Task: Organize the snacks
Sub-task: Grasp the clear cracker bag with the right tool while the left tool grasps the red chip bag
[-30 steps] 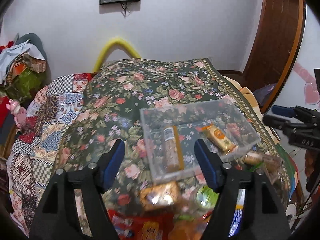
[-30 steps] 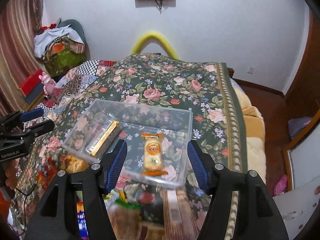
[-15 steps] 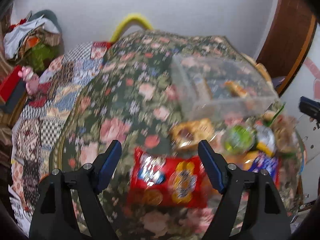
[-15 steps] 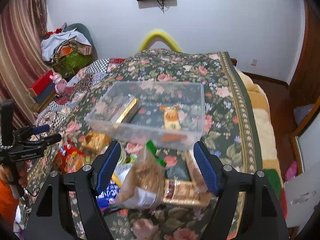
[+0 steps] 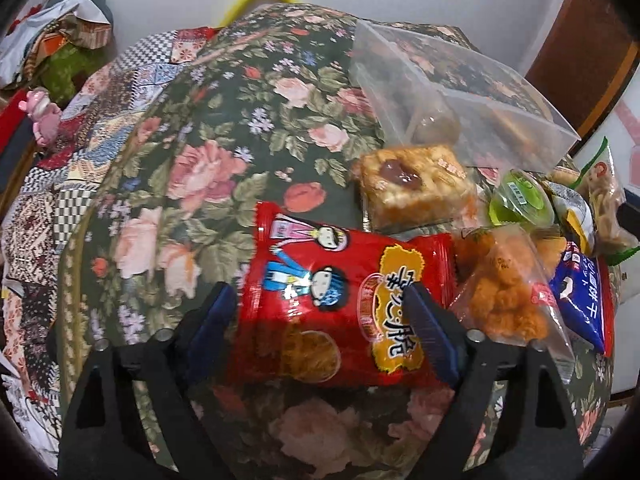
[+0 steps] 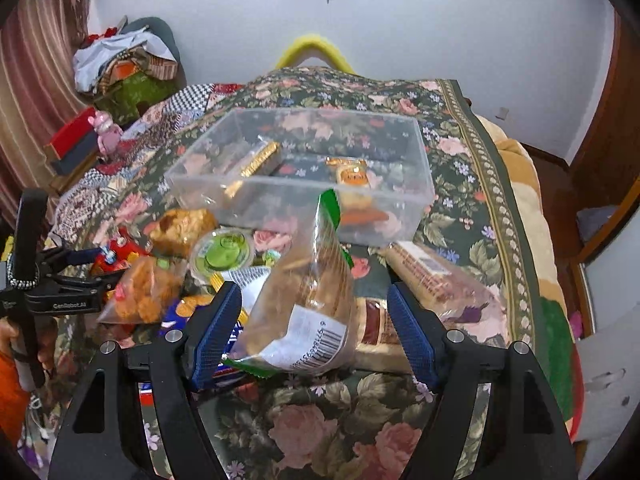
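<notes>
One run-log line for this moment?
left gripper: jaws just opening, astride red snack bag | right gripper: open, astride clear biscuit bag | clear box: two snacks inside

Bed (image 6: 460, 216) covered with dark floral spread; patchwork quilt (image 5: 60, 184) along one side. On spread: clear plastic bin (image 6: 416, 152), red snack packet (image 5: 340, 300), square pastry in clear wrap (image 5: 412, 188), green jelly cup (image 6: 224, 254), bag of orange fried pieces (image 5: 504, 300), blue packet (image 5: 580, 296), clear green-trimmed cookie bag (image 6: 312, 304), long wrapped biscuit pack (image 6: 424, 272). Snacks clustered just before bin, several touching.
</notes>
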The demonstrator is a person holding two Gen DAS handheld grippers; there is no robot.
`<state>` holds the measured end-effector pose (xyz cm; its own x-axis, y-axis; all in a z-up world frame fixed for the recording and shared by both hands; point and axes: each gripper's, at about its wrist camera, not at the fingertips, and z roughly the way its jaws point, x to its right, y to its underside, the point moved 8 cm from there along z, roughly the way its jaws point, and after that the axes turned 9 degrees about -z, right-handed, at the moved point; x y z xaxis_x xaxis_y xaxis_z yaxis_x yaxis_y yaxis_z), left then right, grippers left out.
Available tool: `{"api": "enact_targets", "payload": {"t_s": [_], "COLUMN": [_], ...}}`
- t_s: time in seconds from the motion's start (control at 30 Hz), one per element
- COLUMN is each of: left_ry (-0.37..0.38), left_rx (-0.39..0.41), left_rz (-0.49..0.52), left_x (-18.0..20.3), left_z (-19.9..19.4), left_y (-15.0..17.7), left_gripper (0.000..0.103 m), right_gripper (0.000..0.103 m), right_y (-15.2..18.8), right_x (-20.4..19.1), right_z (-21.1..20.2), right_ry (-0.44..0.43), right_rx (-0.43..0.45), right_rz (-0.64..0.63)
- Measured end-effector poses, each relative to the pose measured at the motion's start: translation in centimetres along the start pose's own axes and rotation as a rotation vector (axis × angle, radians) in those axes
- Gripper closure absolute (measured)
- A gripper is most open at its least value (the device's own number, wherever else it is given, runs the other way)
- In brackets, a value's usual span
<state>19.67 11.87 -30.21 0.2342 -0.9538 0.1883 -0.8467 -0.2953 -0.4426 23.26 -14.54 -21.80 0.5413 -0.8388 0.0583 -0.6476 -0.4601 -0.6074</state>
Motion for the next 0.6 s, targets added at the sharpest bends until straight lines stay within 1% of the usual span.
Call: {"api": "enact_targets", "payload": {"t_s": [0.03,0.07,0.17,0.23,0.37,0.4,0.43,0.47,0.5,0.53,0.57,0.6], "left_ry": [0.014,0.018,0.009,0.010,0.020,0.021,0.017,0.015,0.007,0.000,-0.007,-0.008], "left_rx": [-0.008,-0.014,0.000,0.005,0.022,0.028,0.041,0.053,0.062,0.066,0.072,0.073], "left_rz": [0.000,0.002,0.028,0.028,0.021,0.018,0.017,0.019,0.030,0.041,0.053,0.056], "left_x": [0.2,0.4,0.9,1.1,1.1,1.0,1.0,0.9,1.0,1.0,1.0,0.9], "left_z": [0.4,0.7,1.5,1.8,2.0,1.9,1.7,1.5,1.2,1.0,0.7,0.5], "left_y": [0.1,0.1,0.2,0.1,-0.1,-0.1,0.0,0.0,0.0,0.1,0.2,0.3], "left_gripper": [0.012,0.008,0.002,0.001,0.001,0.003,0.005,0.012,0.019,0.022,0.028,0.032], "right_gripper": [0.030,0.030,0.030,0.030,0.030,0.031,0.035,0.045,0.047,0.047,0.048,0.049], "right_y": [0.2,0.3,0.6,0.8,0.7,0.7,0.7,0.6,0.6,0.5,0.5,0.6], "right_x": [-0.1,-0.1,0.0,0.1,-0.2,-0.3,-0.4,-0.6,-1.0,-1.0,-1.1,-1.1], "right_z": [0.2,0.3,0.8,1.3,1.5,1.5,1.5,1.4,1.3,1.3,1.2,1.1], "right_ry": [-0.002,-0.003,-0.013,-0.024,0.005,0.010,0.014,0.011,-0.004,0.000,0.008,0.011], "right_rx": [-0.006,-0.009,-0.023,-0.032,-0.022,-0.018,-0.016,-0.008,-0.006,-0.007,0.001,0.004], "right_rz": [0.005,0.009,0.032,0.050,0.032,0.025,0.021,0.010,-0.001,-0.003,-0.007,-0.009]}}
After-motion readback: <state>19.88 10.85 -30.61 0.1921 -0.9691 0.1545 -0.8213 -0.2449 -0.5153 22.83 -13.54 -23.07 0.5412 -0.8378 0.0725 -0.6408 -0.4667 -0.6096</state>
